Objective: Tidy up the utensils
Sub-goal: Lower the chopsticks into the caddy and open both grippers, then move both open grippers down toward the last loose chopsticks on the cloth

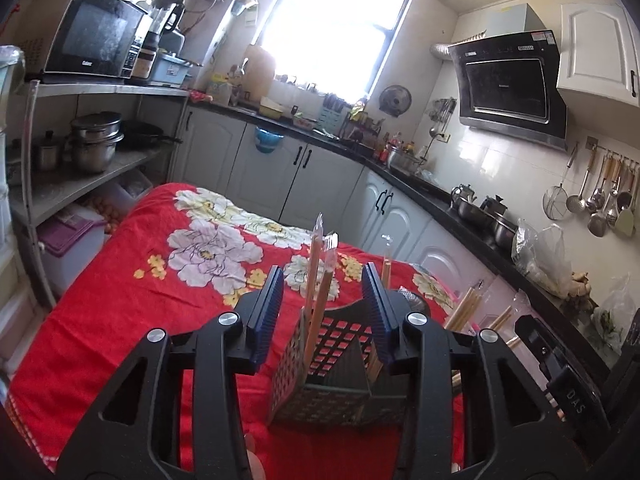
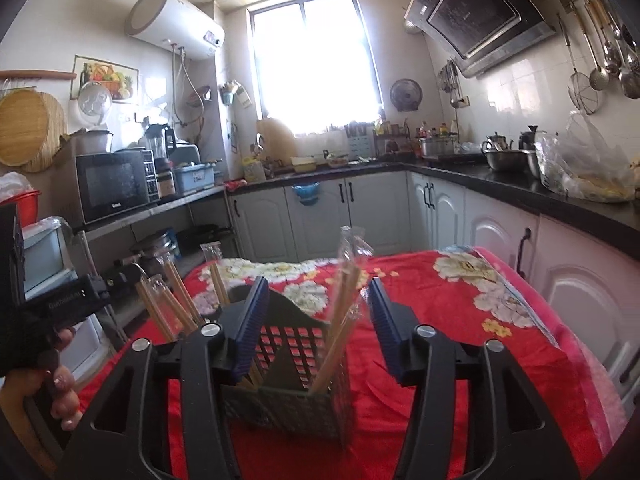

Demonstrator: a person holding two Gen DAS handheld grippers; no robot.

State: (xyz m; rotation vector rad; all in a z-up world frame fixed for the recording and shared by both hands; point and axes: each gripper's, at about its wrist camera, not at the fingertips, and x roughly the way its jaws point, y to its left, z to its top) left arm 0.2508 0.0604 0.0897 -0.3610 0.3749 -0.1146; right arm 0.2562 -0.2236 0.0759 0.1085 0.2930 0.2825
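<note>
A dark perforated utensil holder [image 1: 320,384] [image 2: 288,396] stands on the red floral cloth [image 1: 120,312]. In the left wrist view, wooden chopsticks in clear wrappers [image 1: 318,280] stand upright in it. They rise between the blue pads of my left gripper [image 1: 323,312], which is open with gaps on both sides. In the right wrist view, my right gripper [image 2: 318,328] is open around the holder's top. A wrapped bundle of chopsticks [image 2: 344,308] leans in the holder's right compartment, free of both pads. More wrapped chopsticks [image 2: 172,300] stand to the left, their bases hidden.
A hand [image 2: 60,396] holds the other gripper's black body at the left edge. White cabinets [image 2: 500,220] under a black counter [image 2: 560,196] wrap round the back and right. A shelf with a microwave [image 1: 92,32] and pots [image 1: 94,140] stands on the left.
</note>
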